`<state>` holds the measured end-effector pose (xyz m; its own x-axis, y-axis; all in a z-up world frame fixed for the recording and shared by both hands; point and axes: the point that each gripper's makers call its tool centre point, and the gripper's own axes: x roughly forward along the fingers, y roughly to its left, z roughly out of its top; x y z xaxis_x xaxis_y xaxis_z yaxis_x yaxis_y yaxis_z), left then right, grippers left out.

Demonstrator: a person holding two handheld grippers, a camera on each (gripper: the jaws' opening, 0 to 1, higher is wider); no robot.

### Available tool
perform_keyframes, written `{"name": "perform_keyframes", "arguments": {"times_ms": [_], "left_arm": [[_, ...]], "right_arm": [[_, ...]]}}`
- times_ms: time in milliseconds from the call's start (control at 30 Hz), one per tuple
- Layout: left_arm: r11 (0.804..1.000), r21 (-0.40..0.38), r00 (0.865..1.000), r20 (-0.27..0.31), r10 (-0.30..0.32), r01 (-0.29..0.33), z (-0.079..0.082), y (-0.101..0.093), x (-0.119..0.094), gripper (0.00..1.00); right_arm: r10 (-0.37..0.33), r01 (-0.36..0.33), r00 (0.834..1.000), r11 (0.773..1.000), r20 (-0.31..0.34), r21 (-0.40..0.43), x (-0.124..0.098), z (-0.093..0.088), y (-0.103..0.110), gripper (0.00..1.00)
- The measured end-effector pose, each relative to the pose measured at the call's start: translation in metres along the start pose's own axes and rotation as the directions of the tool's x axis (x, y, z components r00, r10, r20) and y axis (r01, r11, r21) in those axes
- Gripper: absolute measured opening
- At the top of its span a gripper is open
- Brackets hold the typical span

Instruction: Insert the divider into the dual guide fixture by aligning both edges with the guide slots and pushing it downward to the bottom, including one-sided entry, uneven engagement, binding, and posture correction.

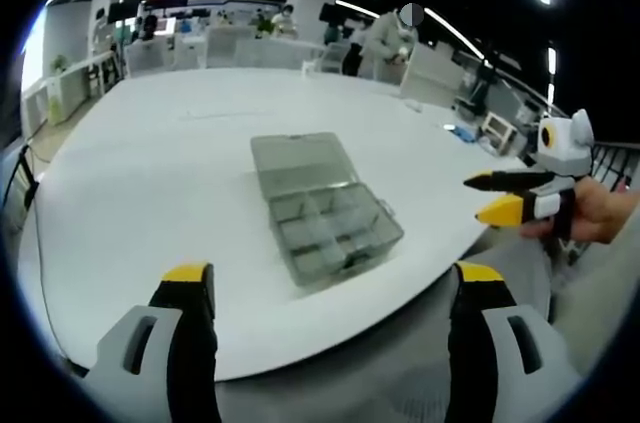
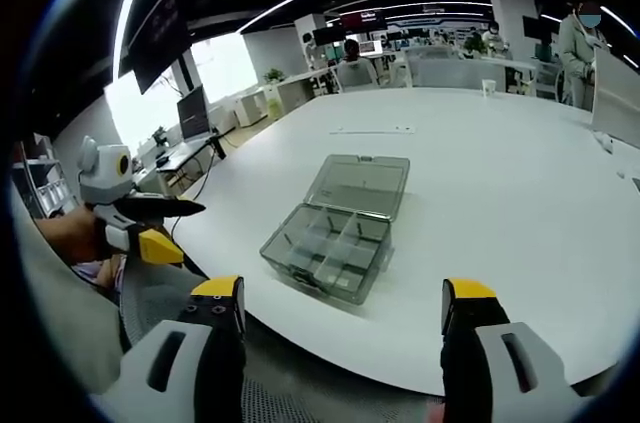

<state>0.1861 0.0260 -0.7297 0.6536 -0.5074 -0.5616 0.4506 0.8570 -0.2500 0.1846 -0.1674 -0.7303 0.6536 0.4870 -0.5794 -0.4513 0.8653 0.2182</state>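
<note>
Compartment box (image 1: 322, 208) lies open on the white table (image 1: 150, 173), near its front edge; centre of both views. Translucent grey plastic, hinged lid (image 2: 362, 184) folded flat at the far side, tray split into small cells by fixed partitions. Contents of cells too small to tell. Left gripper (image 1: 335, 288): yellow-tipped jaws spread wide, nothing between, box at 12 o'clock beyond them. Right gripper (image 2: 343, 305): jaws wide apart, empty, held off the table edge, box at 12 o'clock.

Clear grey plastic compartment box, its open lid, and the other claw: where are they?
Clear grey plastic compartment box (image 1: 335, 235): left gripper view, its dividers.
Open lid (image 2: 362, 184): right gripper view, panel centre.
Right claw (image 1: 497, 196): left gripper view, between its tips.
</note>
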Motion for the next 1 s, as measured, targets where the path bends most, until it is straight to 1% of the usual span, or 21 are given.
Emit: {"name": "perform_keyframes", "arguments": {"times_ms": [367,633,1000], "left_arm": [[1.000,0.010,1.000,-0.016,0.000,0.001,-0.0030,-0.0010,0.0011,0.95],[1.000,0.006,1.000,-0.005,0.005,-0.005,-0.0019,0.0005,-0.0003,0.95],[1.000,0.008,1.000,-0.006,0.005,-0.005,-0.0025,0.0002,-0.0007,0.95]], "right_arm": [[0.005,-0.005,1.000,1.000,0.012,0.008,-0.0008,0.0006,-0.0007,0.78],[0.011,-0.011,1.000,1.000,0.002,0.000,0.0005,-0.0005,0.0000,0.78],[0.012,-0.012,1.000,1.000,0.002,-0.002,0.0001,-0.0002,0.0019,0.78]]}}
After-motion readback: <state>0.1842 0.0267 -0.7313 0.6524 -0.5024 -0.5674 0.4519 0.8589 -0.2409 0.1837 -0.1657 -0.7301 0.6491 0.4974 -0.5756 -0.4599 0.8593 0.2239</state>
